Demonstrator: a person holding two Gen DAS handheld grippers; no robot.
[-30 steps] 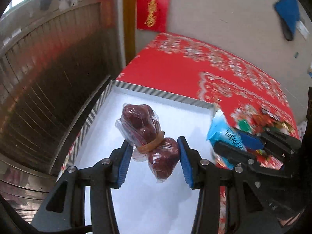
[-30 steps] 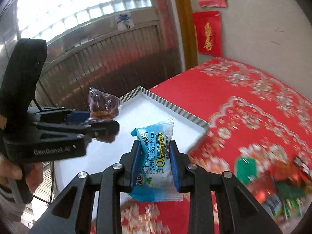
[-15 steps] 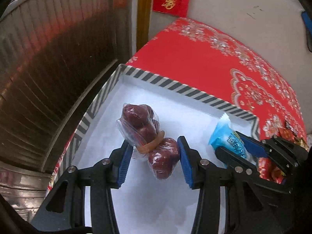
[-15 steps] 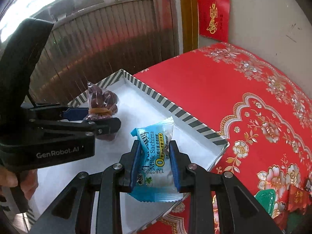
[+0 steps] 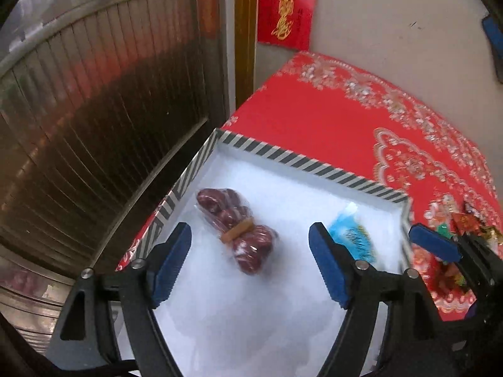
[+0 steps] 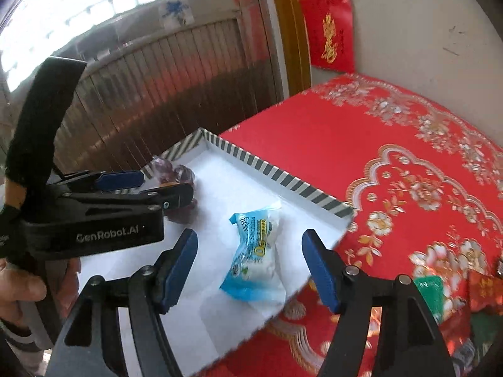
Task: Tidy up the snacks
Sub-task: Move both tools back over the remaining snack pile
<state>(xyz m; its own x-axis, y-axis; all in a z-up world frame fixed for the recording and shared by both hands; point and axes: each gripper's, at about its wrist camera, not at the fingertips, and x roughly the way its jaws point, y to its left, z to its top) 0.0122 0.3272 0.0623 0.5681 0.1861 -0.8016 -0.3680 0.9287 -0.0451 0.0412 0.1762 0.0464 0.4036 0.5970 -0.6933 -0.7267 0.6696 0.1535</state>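
Note:
A white box with a striped rim [image 5: 314,163] [image 6: 283,177] sits on the red tablecloth. A clear bag of dark red dates [image 5: 239,229] tied with a brown band lies on the box floor between the spread blue pads of my left gripper [image 5: 251,264], whose jaws are opening and touch nothing. A blue Sachima packet [image 6: 256,254] [image 5: 355,235] lies in the box near its right wall, free between the opening jaws of my right gripper [image 6: 250,270]. The left gripper [image 6: 138,188] shows in the right wrist view, half hiding the dates [image 6: 176,172].
A pile of wrapped snacks [image 5: 462,229] [image 6: 456,286] lies on the tablecloth [image 6: 393,163] right of the box. A ribbed metal shutter [image 5: 94,125] stands close on the left. A person's hand [image 6: 19,286] holds the left gripper. Red paper [image 6: 330,40] hangs on the wall.
Both grippers have opened and let go: the date bag and the blue packet now lie on the box floor. Both hands moved a little forward and down over the box.

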